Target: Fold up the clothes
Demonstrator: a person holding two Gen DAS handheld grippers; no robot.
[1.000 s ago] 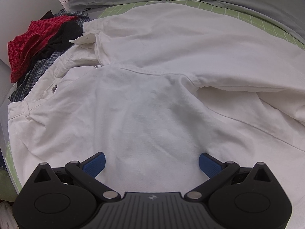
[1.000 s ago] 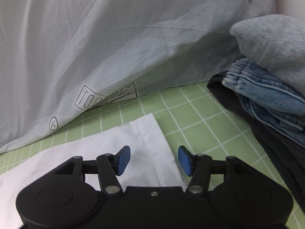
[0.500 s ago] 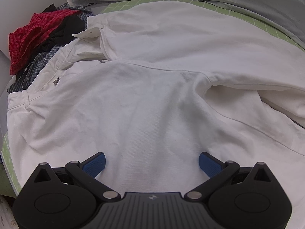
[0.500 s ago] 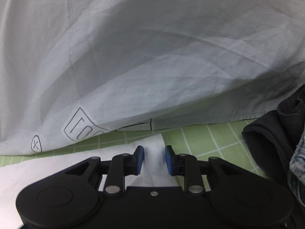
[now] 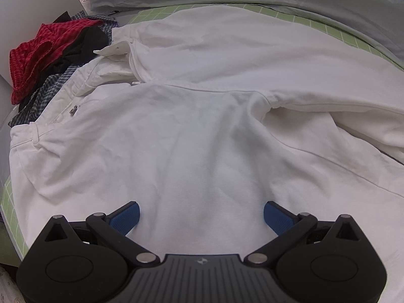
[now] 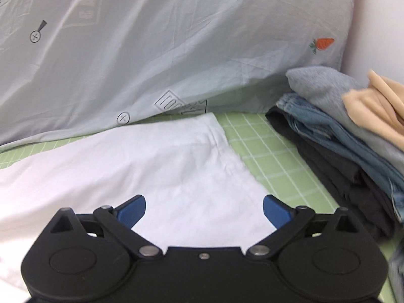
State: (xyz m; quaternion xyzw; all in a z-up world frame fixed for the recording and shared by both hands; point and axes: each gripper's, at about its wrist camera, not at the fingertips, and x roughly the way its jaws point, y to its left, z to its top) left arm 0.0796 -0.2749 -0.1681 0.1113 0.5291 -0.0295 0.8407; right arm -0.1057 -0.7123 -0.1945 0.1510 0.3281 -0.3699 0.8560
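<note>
White trousers (image 5: 202, 126) lie spread over a green grid mat (image 5: 328, 25), the waistband and zipper toward the left. My left gripper (image 5: 201, 216) hovers over the seat area with its blue pads wide apart and nothing between them. In the right wrist view the leg end of the white trousers (image 6: 156, 166) lies flat on the mat (image 6: 265, 151). My right gripper (image 6: 204, 210) is above that leg, its jaws opening wide, the cloth below them and not pinched.
A heap of unfolded clothes, red (image 5: 38, 50), black and checked, sits at the mat's left. A stack of folded clothes (image 6: 341, 131), grey, denim, black and beige, stands at the right. A pale printed sheet (image 6: 176, 50) hangs behind the mat.
The right gripper closed on the trouser leg's end, then opened wide and drew back, leaving the leg lying flat. The left gripper stayed open and nearly still.
</note>
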